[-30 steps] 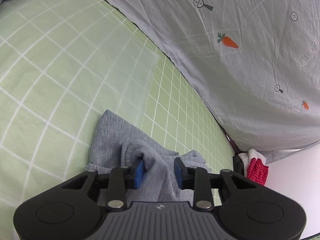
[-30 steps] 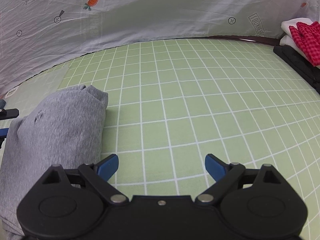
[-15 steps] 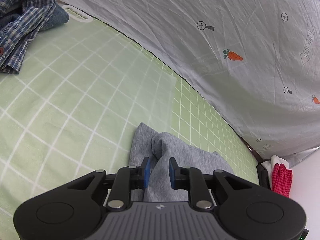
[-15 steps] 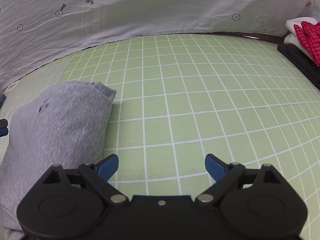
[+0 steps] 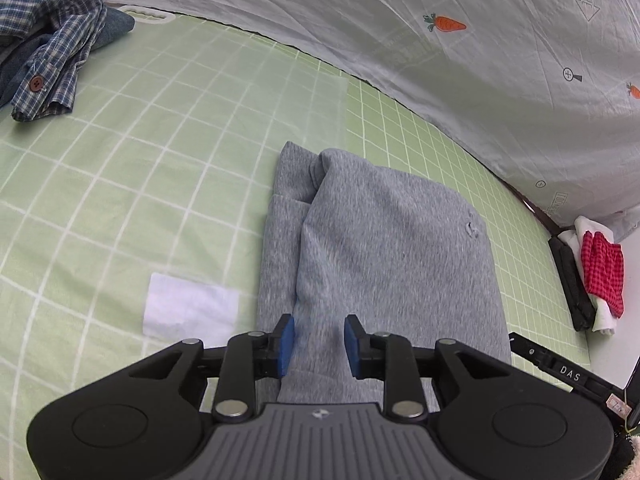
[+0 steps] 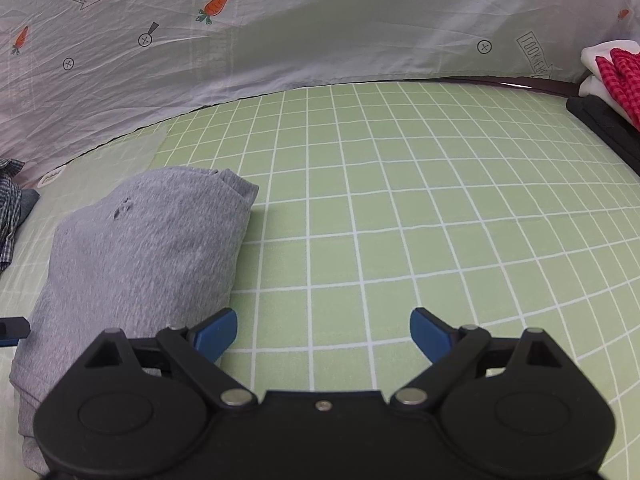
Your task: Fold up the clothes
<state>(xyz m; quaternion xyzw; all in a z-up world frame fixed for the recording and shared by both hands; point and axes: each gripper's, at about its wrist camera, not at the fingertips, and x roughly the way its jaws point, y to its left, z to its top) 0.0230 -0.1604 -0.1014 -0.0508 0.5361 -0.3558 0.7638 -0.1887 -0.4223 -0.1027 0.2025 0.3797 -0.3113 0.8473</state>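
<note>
Matt grey knit garment [image 5: 384, 248] lies on smooth green checked cloth [image 5: 120, 184].

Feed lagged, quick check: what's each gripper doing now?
Left gripper: fingers just opening, released over the grey garment.
Right gripper: wide open, empty.

Looks like a bedroom at home. Bed or mattress under a green checked sheet [image 6: 400, 200] with white grid lines, backed by a pale grey sheet [image 6: 320, 20] printed with carrots and arrows. Loose clothes around: grey folded garment [image 5: 380, 248], blue plaid shirt [image 5: 52, 40] in a heap, red checked cloth [image 5: 604, 268] on white fabric at the edge.
</note>
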